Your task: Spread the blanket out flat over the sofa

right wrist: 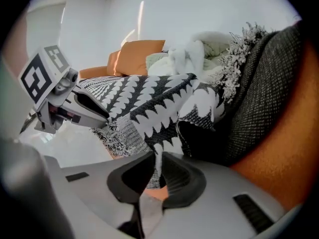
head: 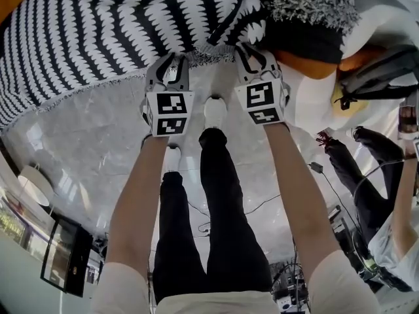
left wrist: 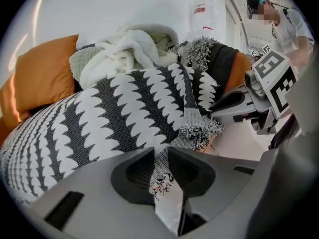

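The left tool [head: 170,63] and right tool [head: 251,54] each clamp the fringed hem of the black-and-white blanket [head: 98,38] at the front edge of the sofa [right wrist: 279,163], probably to draw the bunched cloth flat.

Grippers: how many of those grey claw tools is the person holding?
2. The left gripper and the right gripper sit side by side, each with the edge of the blanket between its jaws. None seems hidden.
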A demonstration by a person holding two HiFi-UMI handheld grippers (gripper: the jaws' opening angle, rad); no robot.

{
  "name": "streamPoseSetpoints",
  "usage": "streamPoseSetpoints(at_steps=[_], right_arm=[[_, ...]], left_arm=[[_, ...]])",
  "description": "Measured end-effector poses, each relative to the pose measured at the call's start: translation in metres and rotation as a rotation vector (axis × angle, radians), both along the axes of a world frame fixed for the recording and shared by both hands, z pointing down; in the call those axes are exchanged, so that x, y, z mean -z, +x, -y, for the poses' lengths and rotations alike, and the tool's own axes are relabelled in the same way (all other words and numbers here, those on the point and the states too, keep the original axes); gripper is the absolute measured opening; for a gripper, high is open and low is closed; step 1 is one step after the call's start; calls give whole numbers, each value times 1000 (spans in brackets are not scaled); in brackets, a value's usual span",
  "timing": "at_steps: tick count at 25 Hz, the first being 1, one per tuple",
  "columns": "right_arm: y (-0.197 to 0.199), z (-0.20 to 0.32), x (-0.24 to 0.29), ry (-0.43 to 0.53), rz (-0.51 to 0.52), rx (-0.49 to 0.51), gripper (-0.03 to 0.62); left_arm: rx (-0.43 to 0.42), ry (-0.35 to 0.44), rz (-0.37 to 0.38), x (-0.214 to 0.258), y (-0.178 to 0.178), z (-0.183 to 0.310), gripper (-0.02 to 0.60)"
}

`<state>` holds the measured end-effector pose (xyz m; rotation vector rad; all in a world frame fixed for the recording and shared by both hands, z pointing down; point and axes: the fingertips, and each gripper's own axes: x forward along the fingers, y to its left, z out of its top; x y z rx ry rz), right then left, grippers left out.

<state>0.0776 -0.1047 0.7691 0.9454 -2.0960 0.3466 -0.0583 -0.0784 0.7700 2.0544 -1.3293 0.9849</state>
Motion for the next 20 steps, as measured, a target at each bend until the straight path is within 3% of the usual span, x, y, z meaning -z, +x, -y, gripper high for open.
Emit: streamPoseSetpoints(at_steps=[7, 14, 20], right_arm=[[-6, 2, 34, -22, 37, -65, 34], [11, -13, 52, -21, 44, -117, 32], [-27, -31, 79, -22, 28, -133, 32]], left_arm=[[5, -6, -3, 27, -21, 2, 38], [-13, -16, -8, 42, -31, -12, 31], [10, -15, -18, 69, -90, -33, 29]])
